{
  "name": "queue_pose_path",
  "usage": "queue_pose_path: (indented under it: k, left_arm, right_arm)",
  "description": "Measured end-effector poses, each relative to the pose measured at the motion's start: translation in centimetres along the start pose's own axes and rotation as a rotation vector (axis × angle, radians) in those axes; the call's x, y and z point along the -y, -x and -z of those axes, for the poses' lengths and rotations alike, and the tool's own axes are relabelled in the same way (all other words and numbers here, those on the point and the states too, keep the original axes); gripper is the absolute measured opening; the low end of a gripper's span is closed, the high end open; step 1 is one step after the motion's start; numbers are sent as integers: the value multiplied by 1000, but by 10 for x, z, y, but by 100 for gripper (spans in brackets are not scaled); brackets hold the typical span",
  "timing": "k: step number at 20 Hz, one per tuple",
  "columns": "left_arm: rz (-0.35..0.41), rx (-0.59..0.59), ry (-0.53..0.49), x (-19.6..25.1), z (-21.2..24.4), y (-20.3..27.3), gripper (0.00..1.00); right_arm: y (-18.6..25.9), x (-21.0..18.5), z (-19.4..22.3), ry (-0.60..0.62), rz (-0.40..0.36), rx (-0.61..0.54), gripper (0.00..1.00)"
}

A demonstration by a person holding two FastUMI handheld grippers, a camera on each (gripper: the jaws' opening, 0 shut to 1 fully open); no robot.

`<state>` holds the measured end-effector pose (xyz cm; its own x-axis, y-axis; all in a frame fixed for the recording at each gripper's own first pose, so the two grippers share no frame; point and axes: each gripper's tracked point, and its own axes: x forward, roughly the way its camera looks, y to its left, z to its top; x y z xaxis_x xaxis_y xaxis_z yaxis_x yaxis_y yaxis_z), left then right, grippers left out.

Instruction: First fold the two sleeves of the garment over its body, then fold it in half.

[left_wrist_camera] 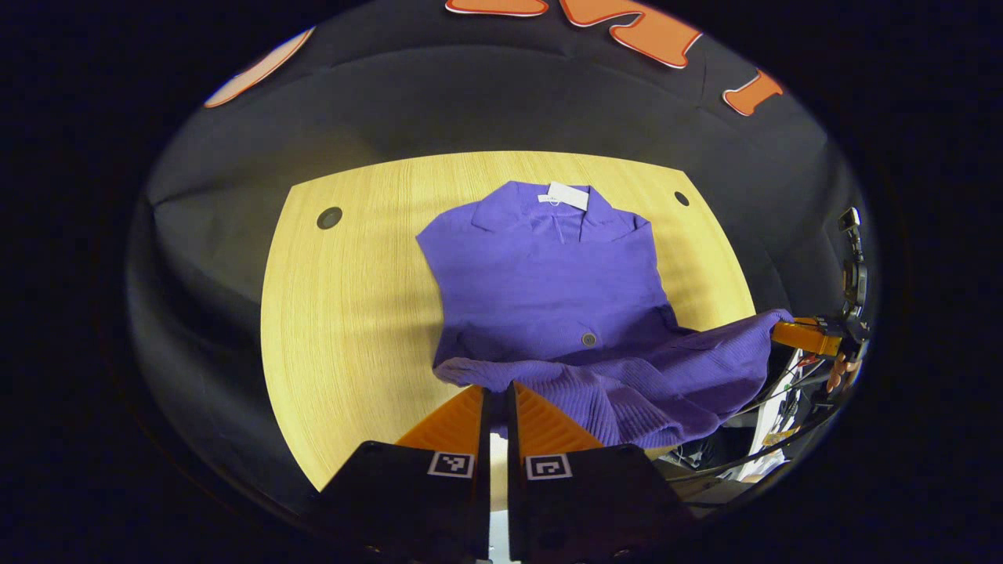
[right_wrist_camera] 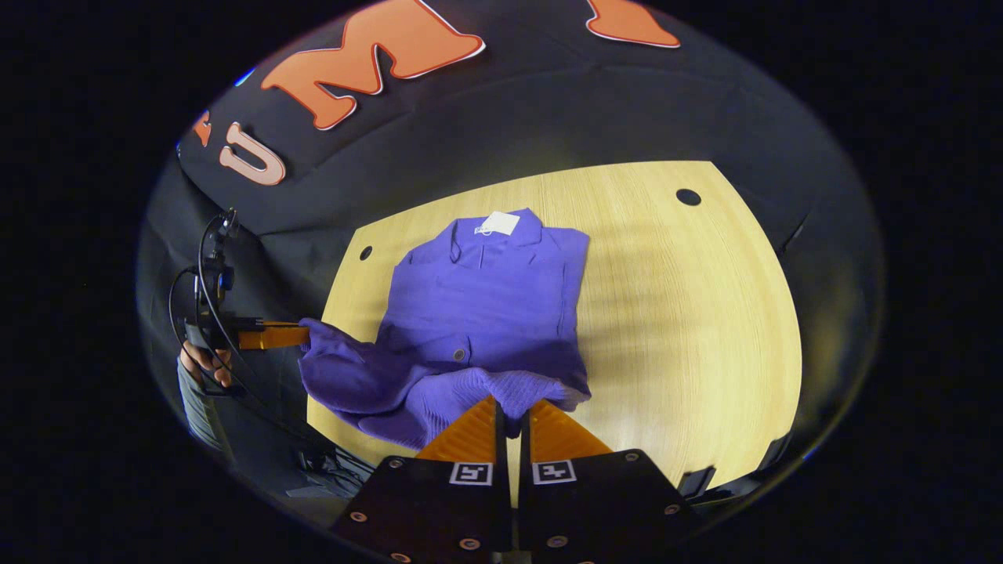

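Observation:
A purple knit garment (left_wrist_camera: pixel 548 274) lies on the wooden table (left_wrist_camera: pixel 353 313), collar at the far side with a white label (left_wrist_camera: pixel 567 195). Both sleeves lie folded in over the body. Its near hem is raised off the table and stretched between the two grippers. My left gripper (left_wrist_camera: pixel 497 389) is shut on one hem corner. In the same view the right gripper (left_wrist_camera: pixel 780 327) pinches the other corner out past the table's right edge. In the right gripper view my right gripper (right_wrist_camera: pixel 513 407) is shut on the hem of the garment (right_wrist_camera: pixel 486 305), and the left gripper (right_wrist_camera: pixel 304 335) holds the far corner.
The table (right_wrist_camera: pixel 689 313) has round holes near its far corners (left_wrist_camera: pixel 329 217) (right_wrist_camera: pixel 688 197). A person's hand (right_wrist_camera: pixel 205 362) holds the left gripper beside the table's edge. Cables (left_wrist_camera: pixel 783 407) hang beyond the table's near right side. Black cloth walls the booth.

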<state>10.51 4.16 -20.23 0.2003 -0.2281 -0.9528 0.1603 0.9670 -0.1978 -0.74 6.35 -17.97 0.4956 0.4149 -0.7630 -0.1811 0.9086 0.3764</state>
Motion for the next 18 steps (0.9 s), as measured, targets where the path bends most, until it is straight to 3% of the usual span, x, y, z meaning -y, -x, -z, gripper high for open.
queue_pose_path:
  k: [5,12,15,18]
  left_arm:
    - [-3,-38,-6,-18,-48,-12,10]
    - [-15,-85,-22,-30,-107,-64,10]
    - [25,-98,-65,-21,-131,-82,10]
    - [1,-100,-102,-34,-165,-107,10]
  right_arm:
    - [-26,9,-42,2,11,-50,4]
    - [-78,17,-105,-50,-26,-64,4]
    - [-103,22,-123,-67,-41,-89,4]
    - [-129,29,-150,-83,-41,-95,4]
